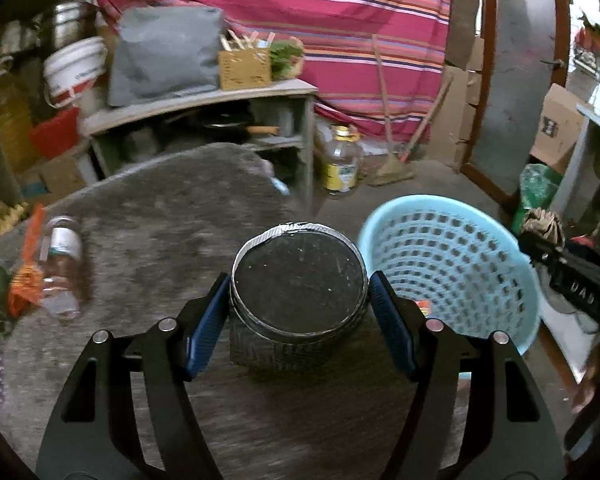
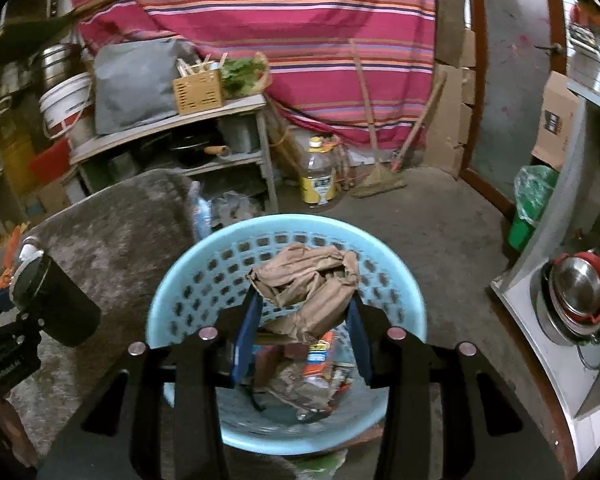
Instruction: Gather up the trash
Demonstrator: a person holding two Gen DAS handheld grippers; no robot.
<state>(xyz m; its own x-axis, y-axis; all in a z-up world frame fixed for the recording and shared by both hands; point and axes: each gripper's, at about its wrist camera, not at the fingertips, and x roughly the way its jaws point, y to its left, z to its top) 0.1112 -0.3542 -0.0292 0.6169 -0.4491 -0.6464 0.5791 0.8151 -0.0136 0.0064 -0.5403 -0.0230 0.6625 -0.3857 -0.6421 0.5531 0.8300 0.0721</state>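
The left gripper [image 1: 300, 300] clamps a dark round tin [image 1: 298, 284] with a silvery rim, and the right gripper [image 2: 302, 312] pinches crumpled, seemingly paper brown trash [image 2: 306, 284] over the blue basket [image 2: 180, 276]

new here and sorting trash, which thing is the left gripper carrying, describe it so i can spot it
Start at the light blue basket beside the grey rug. Just left of its rim, over the rug's edge, the left gripper is shut on a round black can. Unlike the clear bottle and orange wrapper lying on the rug, it is dark, squat and silver-rimmed.
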